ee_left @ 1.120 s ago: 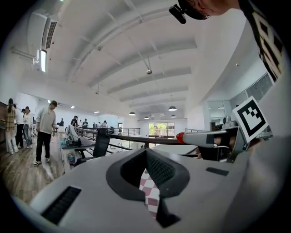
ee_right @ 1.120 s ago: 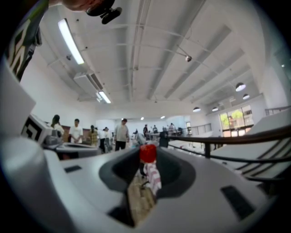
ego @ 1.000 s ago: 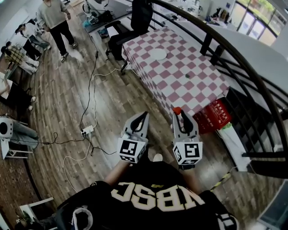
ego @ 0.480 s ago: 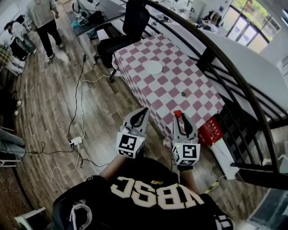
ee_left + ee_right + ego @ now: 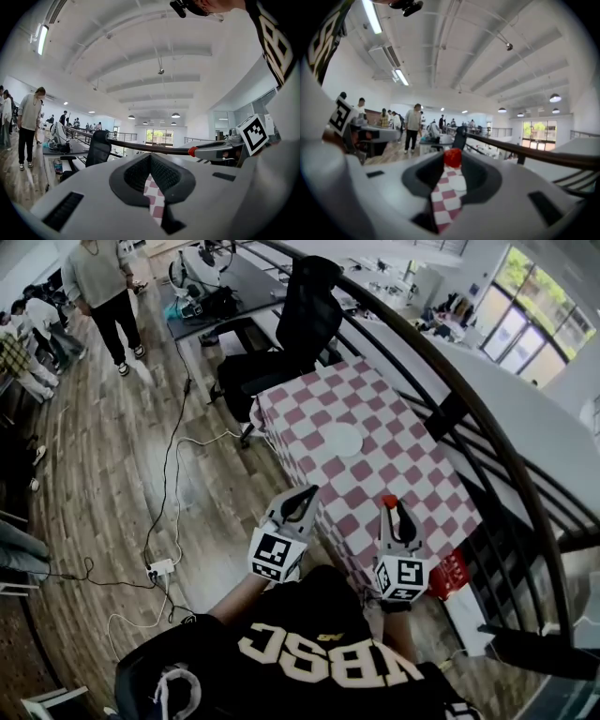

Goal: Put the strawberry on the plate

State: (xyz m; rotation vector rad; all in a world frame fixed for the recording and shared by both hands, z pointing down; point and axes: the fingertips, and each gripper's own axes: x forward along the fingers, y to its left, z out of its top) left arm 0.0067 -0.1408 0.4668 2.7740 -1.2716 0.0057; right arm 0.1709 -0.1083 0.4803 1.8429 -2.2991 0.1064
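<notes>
Red strawberry (image 5: 389, 501), white plate (image 5: 342, 440), pink-and-white checked tablecloth (image 5: 403, 460).

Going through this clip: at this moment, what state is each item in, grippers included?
Small red strawberry: clamped at the right gripper's jaw tips, in the air, not on the plate.
Round white plate: empty, flat on the pink-and-white checked tablecloth.
Right gripper: shut on the strawberry.
Left gripper: jaws together, holding nothing.
Black office chair: unoccupied.

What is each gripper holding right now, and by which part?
The right gripper pinches the strawberry by its sides, at the jaw tips. The left gripper is shut and holds nothing.
</notes>
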